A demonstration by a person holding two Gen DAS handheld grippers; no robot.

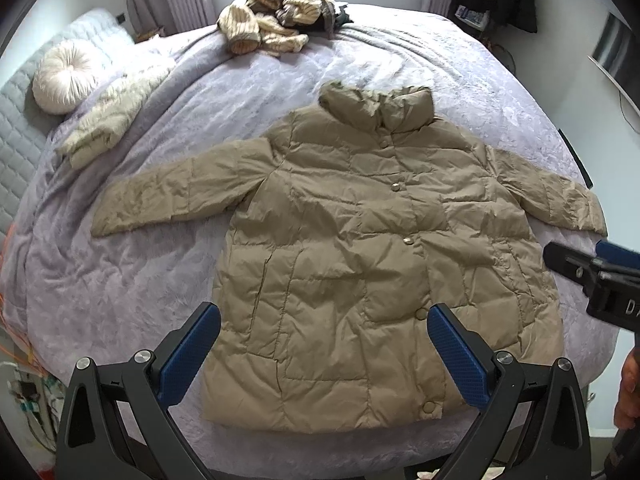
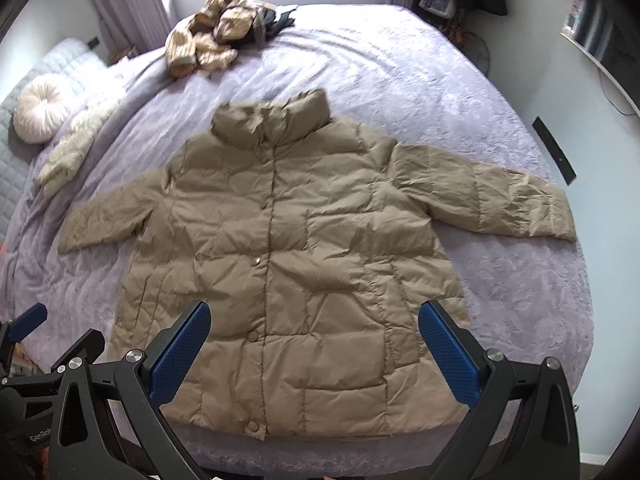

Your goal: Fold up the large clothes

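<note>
From the left wrist camera, one tan quilted puffer coat [image 1: 352, 248] lies flat and face up on a bed covered with a lilac textured bedspread [image 1: 132, 280]. Its two sleeves spread out to either side, its collar points toward the far end of the bed, and its front is fastened; five round snap buttons can be counted down the centre. The left hand-held gripper [image 1: 324, 354] hovers above the coat's hem with its two blue-padded fingers [image 1: 191, 354] spread wide apart, holding nothing. At the right edge, the right hand-held gripper [image 1: 600, 276] enters the frame near the coat's sleeve cuff; from this side it cannot be told how its fingers stand. At the far end of the bed sits one heap of cream and beige striped clothes [image 1: 272, 20]. Toward the left lie one round cream pleated cushion [image 1: 66, 76] and one cream fluffy garment [image 1: 116, 108] beside it.

From the right wrist camera, the same coat [image 2: 288, 240] fills the middle of the bedspread [image 2: 500, 300]. The right gripper [image 2: 314, 352] hangs over the hem, its two blue pads [image 2: 450, 354] wide apart and empty. The left gripper [image 2: 28, 344] shows at the lower left. The clothes heap [image 2: 212, 32], cushion [image 2: 40, 108] and fluffy garment [image 2: 76, 144] appear again.
</note>
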